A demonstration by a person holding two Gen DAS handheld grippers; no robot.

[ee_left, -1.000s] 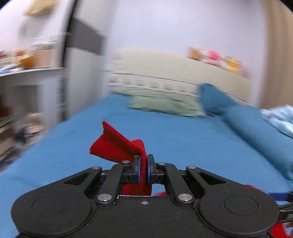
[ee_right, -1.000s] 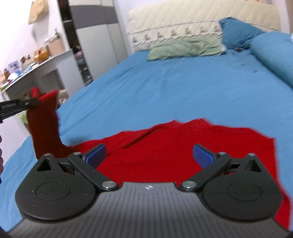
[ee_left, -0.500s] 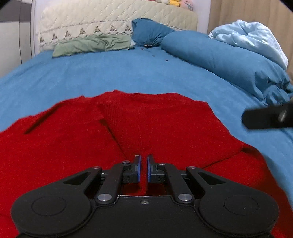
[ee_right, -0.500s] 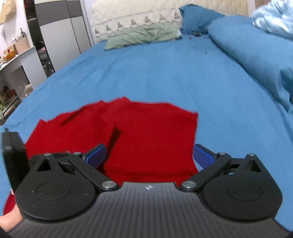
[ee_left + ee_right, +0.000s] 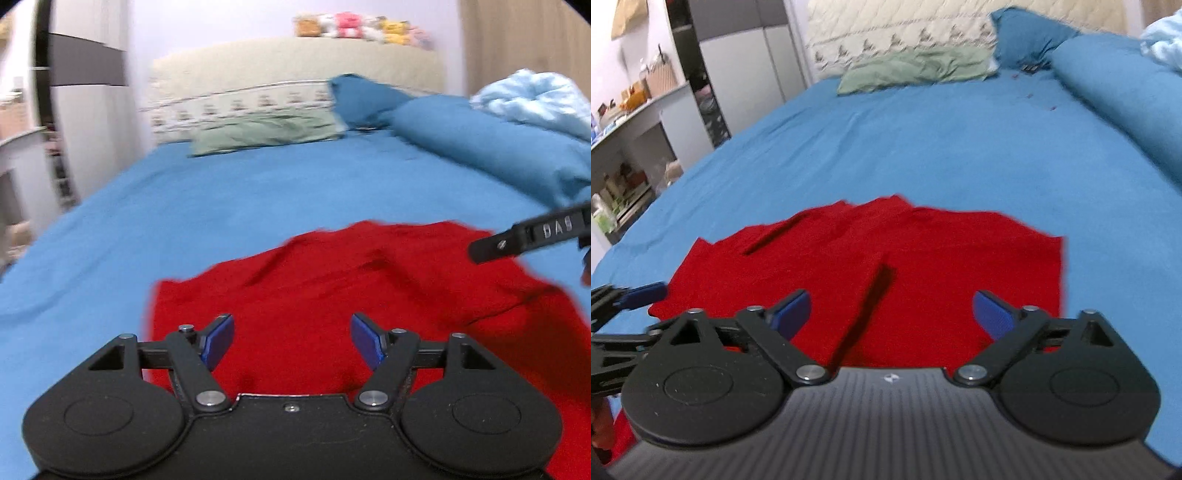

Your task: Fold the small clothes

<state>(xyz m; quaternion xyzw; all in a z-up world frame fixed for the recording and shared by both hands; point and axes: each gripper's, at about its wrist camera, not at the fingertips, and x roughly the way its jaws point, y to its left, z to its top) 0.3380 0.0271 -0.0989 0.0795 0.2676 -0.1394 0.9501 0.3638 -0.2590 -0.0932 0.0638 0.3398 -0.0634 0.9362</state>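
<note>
While the red knitted garment (image 5: 369,302) lies folded on the blue-sheeted bed (image 5: 221,206), your left gripper (image 5: 291,341) and right gripper (image 5: 892,314) hover above, jaws spread, holding nothing.

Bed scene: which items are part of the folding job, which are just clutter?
Job:
red garment, flat on the blue bedsheet
left tool, open
right tool, open

Lying about:
green pillow
blue pillow
rolled blue duvet
light blue blanket
plush toys
shelf clutter
</note>
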